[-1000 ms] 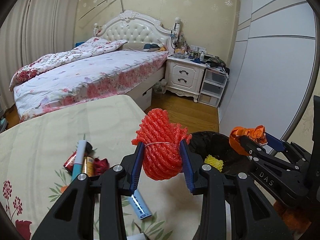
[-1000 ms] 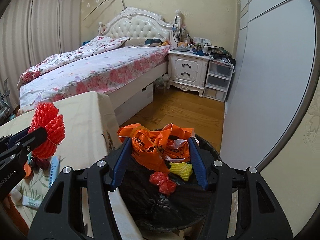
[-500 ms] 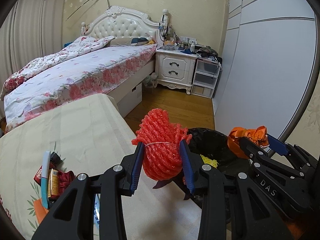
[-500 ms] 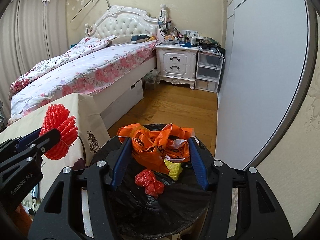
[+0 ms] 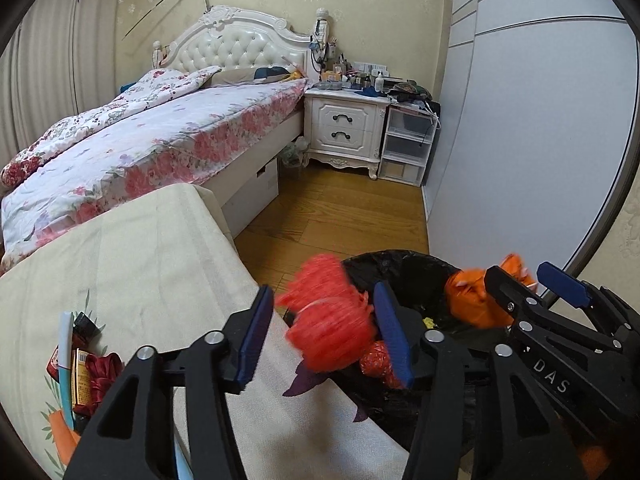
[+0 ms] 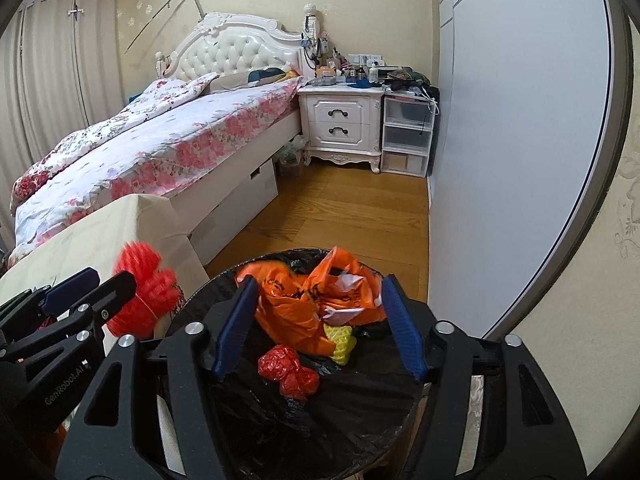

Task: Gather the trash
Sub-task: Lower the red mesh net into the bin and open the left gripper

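A black-lined trash bin (image 6: 320, 420) stands beside the table. My left gripper (image 5: 322, 336) hangs at the bin's rim with its jaws opening. The red foam net (image 5: 328, 320) is blurred between them, loose from the left pad and slipping down. My right gripper (image 6: 318, 328) is over the bin, and its jaws are opening too. The orange plastic bag (image 6: 304, 304) sags between the pads onto the trash inside. A yellow net (image 6: 340, 340) and a red wrapper (image 6: 288, 372) lie in the bin. Each gripper shows in the other's view: right gripper (image 5: 534, 284), left gripper (image 6: 96, 290).
The cream-clothed table (image 5: 140, 260) holds a tube and several wrappers (image 5: 80, 364) at its near left. Beyond lie a wooden floor (image 5: 340, 216), a floral bed (image 5: 160, 140), a white nightstand (image 5: 344, 132) and a grey wardrobe door (image 5: 520, 140).
My left gripper carried the red net rightward from over the table to the bin's rim, then its jaws spread and the net came loose. The right jaws widened and the orange bag sank.
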Motion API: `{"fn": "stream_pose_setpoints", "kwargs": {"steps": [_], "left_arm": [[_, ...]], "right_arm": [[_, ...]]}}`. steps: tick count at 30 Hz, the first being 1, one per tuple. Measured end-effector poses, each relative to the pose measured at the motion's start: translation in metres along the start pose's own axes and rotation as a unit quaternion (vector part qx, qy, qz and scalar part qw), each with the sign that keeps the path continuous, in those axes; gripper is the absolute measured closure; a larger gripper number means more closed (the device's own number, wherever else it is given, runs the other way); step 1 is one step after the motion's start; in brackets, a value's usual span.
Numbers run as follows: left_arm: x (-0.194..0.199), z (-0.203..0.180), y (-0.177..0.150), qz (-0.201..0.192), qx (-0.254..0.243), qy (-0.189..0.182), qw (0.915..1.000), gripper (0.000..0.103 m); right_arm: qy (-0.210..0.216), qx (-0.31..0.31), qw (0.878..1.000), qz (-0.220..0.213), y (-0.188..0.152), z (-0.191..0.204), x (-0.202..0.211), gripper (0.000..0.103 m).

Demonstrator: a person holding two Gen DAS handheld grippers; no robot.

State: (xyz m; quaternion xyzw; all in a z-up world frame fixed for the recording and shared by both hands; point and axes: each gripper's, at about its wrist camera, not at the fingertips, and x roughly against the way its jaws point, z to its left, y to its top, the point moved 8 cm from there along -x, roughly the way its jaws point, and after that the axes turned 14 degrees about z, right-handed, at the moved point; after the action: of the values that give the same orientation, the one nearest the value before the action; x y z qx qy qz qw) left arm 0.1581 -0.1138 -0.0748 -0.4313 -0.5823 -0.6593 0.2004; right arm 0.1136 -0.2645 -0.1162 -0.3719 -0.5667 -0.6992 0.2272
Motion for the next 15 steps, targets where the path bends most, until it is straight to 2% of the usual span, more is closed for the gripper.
{"fn": "stream_pose_setpoints", "kwargs": {"steps": [3, 10, 15], "left_arm": [[-0.001, 0.000, -0.001, 0.003, 0.000, 0.000, 1.0000, 0.044], [0.006, 0.007, -0.001, 0.002, 0.017, 0.001, 0.9999, 0.033], [0.018, 0.019, -0.004, -0.002, 0.027, 0.010, 0.9996, 0.033]], "right_arm": [[-0.003, -0.004, 1.000, -0.001, 0.001, -0.003, 0.001, 0.035], [-0.004, -0.001, 1.000, -0.005, 0.003, -0.002, 0.006, 0.035], [-0.001, 0.003, 1.000, -0.007, 0.003, 0.003, 0.010, 0.035]]}}
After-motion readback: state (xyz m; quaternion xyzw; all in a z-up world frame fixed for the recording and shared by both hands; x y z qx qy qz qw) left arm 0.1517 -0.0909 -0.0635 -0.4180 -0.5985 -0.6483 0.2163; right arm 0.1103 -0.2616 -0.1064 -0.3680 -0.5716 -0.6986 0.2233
